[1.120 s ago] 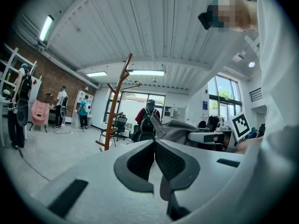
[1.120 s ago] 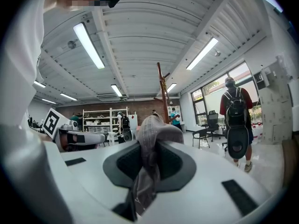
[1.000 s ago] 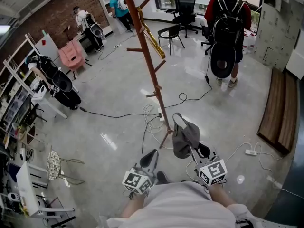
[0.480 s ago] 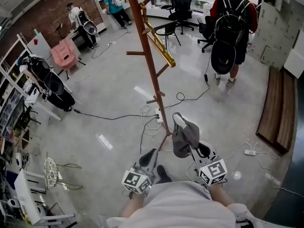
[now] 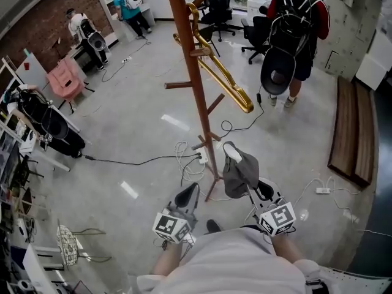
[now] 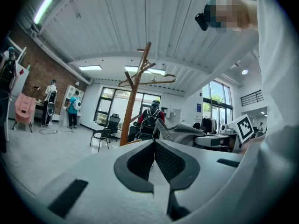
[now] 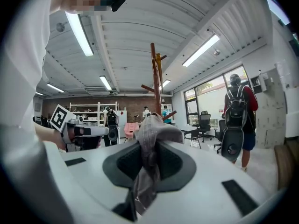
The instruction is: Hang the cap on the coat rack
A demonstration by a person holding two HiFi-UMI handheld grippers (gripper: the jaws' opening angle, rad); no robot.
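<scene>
Firstly, cap: a grey fabric cap (image 5: 240, 173) droops over the tip of the right gripper (image 5: 248, 190), near the foot of the rack and on none of its pegs.
Right gripper: jaws are clamped on the cap's cloth, which bunches between them and hangs down.
Left gripper: the left gripper (image 5: 191, 193) has its jaws pressed together with nothing between them.
Coat rack: a tall brown wooden coat rack (image 5: 193, 84) with angled pegs stands on the grey polished floor (image 5: 135, 121) just ahead of both grippers.
Hanger: a gold hanger (image 5: 228, 86) hangs from one peg.
</scene>
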